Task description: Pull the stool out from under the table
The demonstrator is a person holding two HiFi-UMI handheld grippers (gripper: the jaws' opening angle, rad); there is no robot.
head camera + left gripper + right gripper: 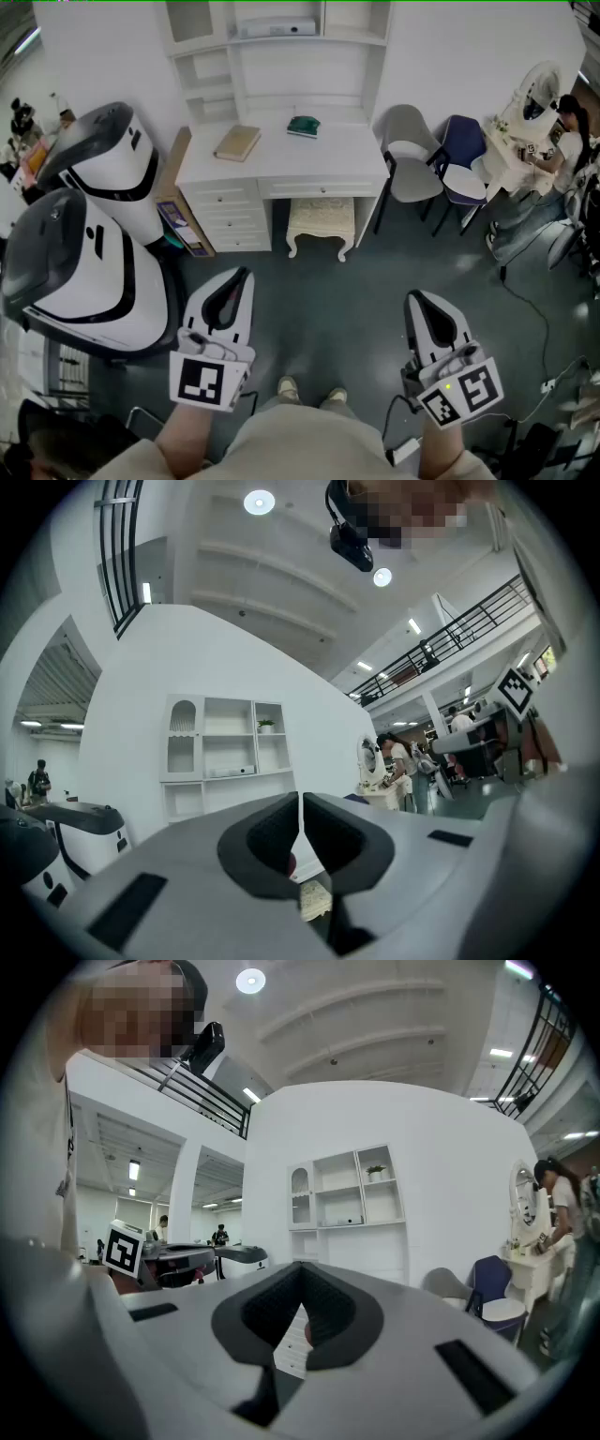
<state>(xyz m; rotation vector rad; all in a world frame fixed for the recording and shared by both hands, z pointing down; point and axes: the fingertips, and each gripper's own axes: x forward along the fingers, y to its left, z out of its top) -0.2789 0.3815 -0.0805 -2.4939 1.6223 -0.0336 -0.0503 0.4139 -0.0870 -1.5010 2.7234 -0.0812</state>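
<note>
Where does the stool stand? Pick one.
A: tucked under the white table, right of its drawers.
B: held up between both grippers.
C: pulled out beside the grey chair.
A: the stool sits in the gap under the table, beside the drawers.

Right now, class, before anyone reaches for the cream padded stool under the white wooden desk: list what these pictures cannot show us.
- Cream padded stool: head view, rear legs hidden under the white wooden desk.
- Same stool, left gripper view: only a sliver, behind the shut left gripper.
- Dark green item on the desk: head view, too small to identify.
- Tan book: cover print too small.
</note>
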